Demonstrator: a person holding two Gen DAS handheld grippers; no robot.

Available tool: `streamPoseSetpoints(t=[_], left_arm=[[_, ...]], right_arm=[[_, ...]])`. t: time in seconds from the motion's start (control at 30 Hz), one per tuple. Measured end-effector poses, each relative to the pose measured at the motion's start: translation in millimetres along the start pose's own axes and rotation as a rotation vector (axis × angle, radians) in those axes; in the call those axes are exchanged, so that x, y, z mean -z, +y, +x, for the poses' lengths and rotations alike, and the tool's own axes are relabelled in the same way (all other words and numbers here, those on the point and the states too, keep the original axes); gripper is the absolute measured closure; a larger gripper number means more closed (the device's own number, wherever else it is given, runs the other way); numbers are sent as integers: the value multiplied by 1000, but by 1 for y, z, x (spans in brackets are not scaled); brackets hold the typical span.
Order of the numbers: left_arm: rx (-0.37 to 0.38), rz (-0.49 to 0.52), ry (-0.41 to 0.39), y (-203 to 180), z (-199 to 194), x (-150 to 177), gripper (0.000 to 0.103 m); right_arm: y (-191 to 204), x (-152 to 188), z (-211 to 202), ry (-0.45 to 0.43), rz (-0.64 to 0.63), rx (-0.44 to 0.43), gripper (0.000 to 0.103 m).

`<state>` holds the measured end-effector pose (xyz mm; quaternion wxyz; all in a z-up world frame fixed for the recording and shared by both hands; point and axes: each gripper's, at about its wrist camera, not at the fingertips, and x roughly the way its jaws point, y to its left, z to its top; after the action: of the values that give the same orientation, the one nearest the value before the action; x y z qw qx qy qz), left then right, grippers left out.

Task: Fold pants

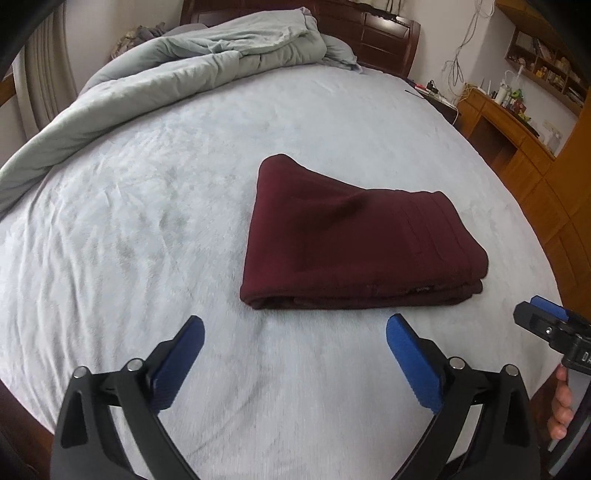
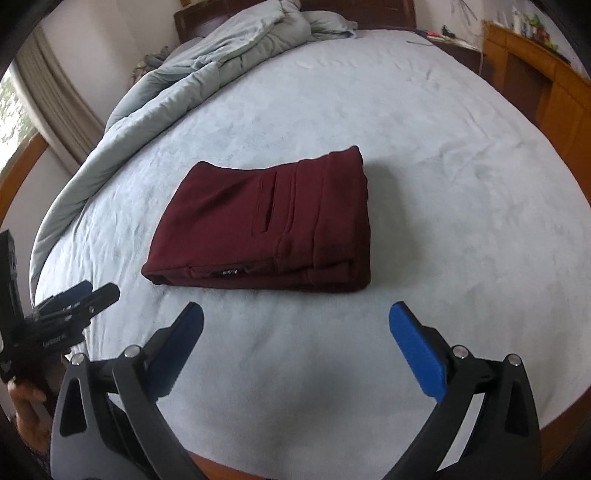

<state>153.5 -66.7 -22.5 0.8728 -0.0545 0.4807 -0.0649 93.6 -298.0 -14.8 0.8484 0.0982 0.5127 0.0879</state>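
Observation:
Dark red pants (image 1: 354,240) lie folded into a compact stack on the pale bed sheet (image 1: 147,221); they also show in the right wrist view (image 2: 273,221) with a pocket slit on top. My left gripper (image 1: 295,328) is open and empty, held just short of the stack's near edge. My right gripper (image 2: 295,317) is open and empty, also just short of the near edge. The right gripper shows at the right edge of the left wrist view (image 1: 543,314). The left gripper shows at the left of the right wrist view (image 2: 79,295).
A grey duvet (image 1: 184,70) is bunched along the far left of the bed. A dark wooden headboard (image 1: 380,33) is at the back. A wooden desk and shelves (image 1: 517,122) stand to the right. A curtained window (image 2: 33,99) is on the left.

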Motion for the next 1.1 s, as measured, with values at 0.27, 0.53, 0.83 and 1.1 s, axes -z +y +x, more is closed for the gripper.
streamPoseSetpoints(t=[0.27, 0.53, 0.83, 1.1], left_arm=[[-22, 55, -7, -16, -29, 12, 4], [-23, 61, -25, -22, -48, 13, 4], [-23, 40, -37, -22, -57, 8, 4], [-53, 63, -31, -23, -53, 6, 4]], right_arm=[[2, 10, -18, 10, 74, 14, 3], [11, 9, -28, 6, 53, 43, 3], [28, 8, -25, 26, 24, 49, 3], [35, 8, -22, 37, -2, 58, 3]])
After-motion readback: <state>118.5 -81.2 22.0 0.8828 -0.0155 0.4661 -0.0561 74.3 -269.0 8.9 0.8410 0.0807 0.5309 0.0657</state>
